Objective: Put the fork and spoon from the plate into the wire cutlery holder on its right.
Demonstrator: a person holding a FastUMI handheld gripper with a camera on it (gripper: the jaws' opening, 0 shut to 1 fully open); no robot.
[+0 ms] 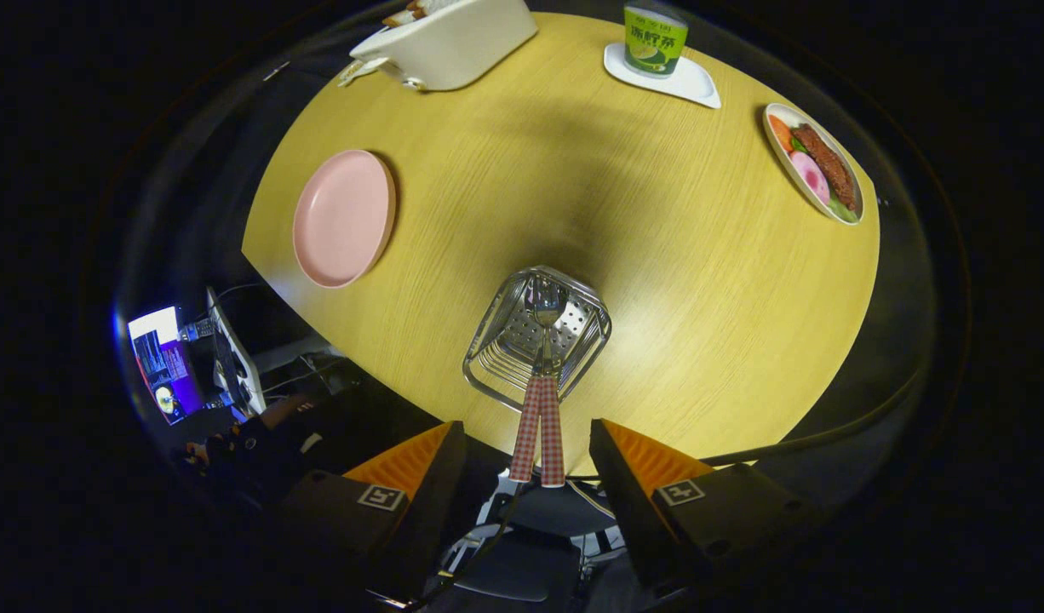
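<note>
The wire cutlery holder (536, 336) stands on the yellow wooden table (658, 255), just ahead of my fingers. Two utensils rest in it side by side, their heads down in the basket. Their red-checked handles (539, 430) stick out toward me and end in the gap between my fingers without touching either one. My gripper (528, 443) is open, and nothing is held. The pink plate (344, 217) lies bare on the table, beyond and to the left of the holder.
A white container (450, 38) stands at the far left of the table. A green cup on a white coaster (656, 42) is at the far side, and a plate of food (816, 162) sits far right. Below the table's near edge are a monitor (160, 362) and a person's arm.
</note>
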